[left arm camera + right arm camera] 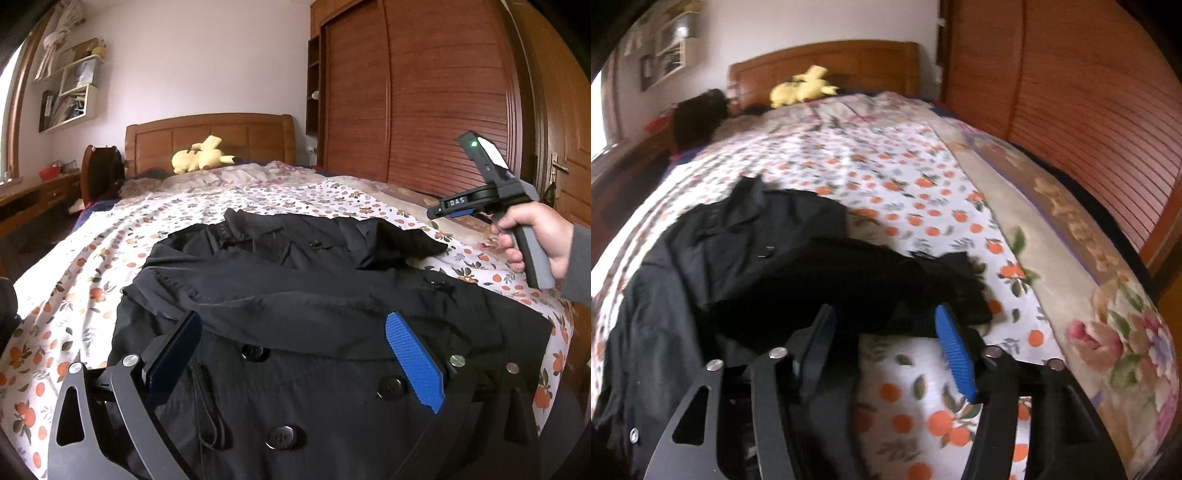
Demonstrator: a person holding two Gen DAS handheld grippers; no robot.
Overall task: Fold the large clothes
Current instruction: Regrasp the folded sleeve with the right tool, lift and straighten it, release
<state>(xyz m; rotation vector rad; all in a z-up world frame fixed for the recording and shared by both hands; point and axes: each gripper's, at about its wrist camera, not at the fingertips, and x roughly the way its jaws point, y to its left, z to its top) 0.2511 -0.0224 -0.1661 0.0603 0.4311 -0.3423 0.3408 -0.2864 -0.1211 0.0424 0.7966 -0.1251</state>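
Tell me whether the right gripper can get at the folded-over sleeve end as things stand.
Probably yes: the right gripper is open, with the black coat's sleeve end just beyond its fingertips and nothing lying between.

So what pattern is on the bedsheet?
Oranges with green leaves on white bedsheet; clearest in the right wrist view.

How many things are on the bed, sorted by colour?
Black: 1, the coat
Yellow: 1, the plush toy
Total: 2, on the orange-print bedspread
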